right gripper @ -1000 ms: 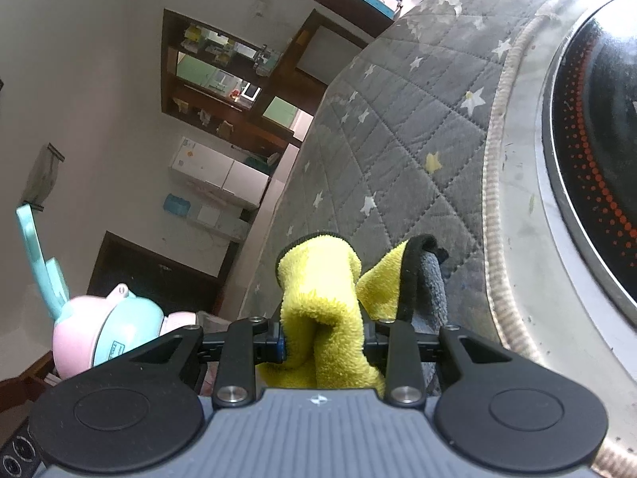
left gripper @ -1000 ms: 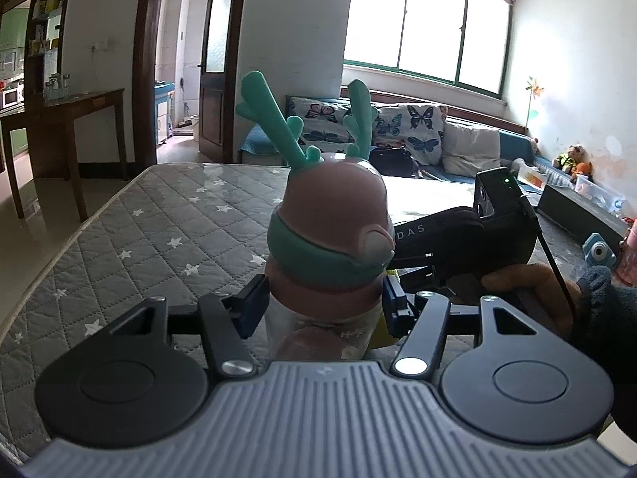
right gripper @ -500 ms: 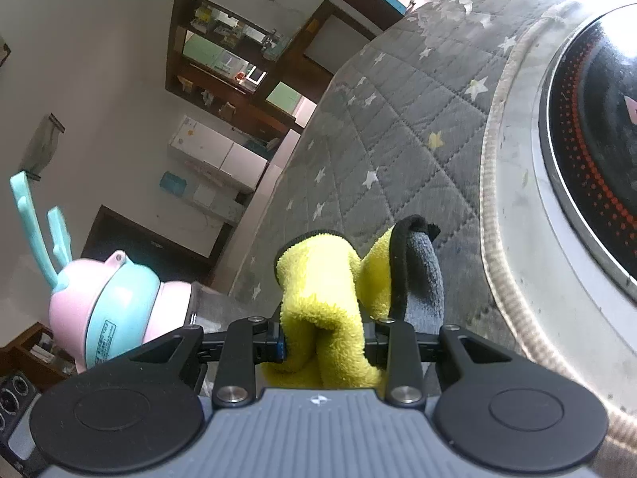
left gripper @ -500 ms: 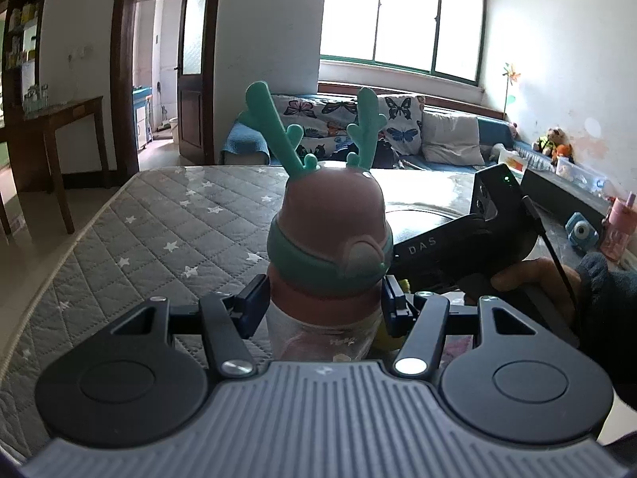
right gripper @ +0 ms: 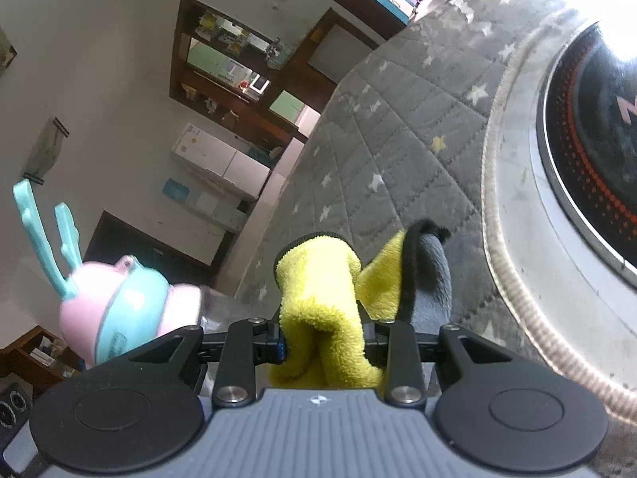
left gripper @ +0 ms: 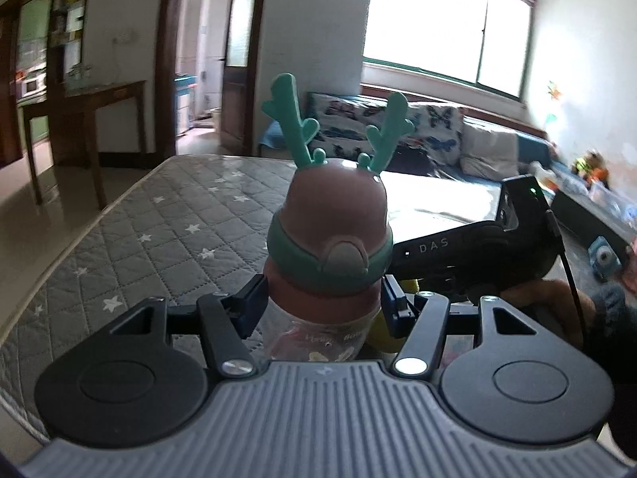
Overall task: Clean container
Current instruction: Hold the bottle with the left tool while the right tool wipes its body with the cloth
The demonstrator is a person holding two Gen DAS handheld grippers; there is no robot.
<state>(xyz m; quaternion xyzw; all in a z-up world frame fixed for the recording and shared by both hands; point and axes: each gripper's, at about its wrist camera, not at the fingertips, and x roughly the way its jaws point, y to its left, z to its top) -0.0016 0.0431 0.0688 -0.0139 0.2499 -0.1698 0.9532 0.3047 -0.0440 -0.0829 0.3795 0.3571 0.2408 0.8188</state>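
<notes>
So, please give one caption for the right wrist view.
Right tool grips folded yellow microfibre cloth beside pink antlered bottle.

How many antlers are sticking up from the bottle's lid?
2: a left antler and a right antler, both on top of the bottle's lid. None look hidden.

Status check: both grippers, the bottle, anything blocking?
Left gripper shut on antlered bottle, upright. Right gripper shut on yellow cloth, beside bottle. Nothing seen between them.
</notes>
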